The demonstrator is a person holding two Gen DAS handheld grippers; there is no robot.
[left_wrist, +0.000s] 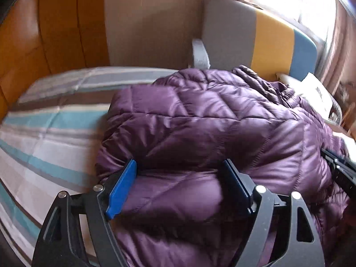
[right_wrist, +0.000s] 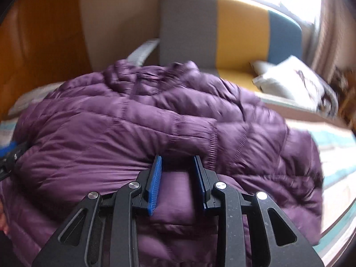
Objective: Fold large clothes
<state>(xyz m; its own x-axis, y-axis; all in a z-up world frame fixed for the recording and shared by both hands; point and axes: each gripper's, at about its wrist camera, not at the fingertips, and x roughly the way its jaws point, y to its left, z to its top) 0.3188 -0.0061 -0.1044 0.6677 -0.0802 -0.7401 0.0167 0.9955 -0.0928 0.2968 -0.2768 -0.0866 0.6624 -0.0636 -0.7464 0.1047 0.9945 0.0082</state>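
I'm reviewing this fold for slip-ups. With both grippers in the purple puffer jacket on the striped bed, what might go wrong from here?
The purple jacket is slick and puffy: the right gripper pinches only a narrow ridge, which may slide out. The left gripper spans a thick bulge with its fingers wide, so its hold looks loose. The jacket's far edge lies near the striped chair; a pull could drag it off the bed.

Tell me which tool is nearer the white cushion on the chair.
Right. The right tool, gripping the purple jacket, sits on the white cushion side; the left tool holds the jacket's opposite end.
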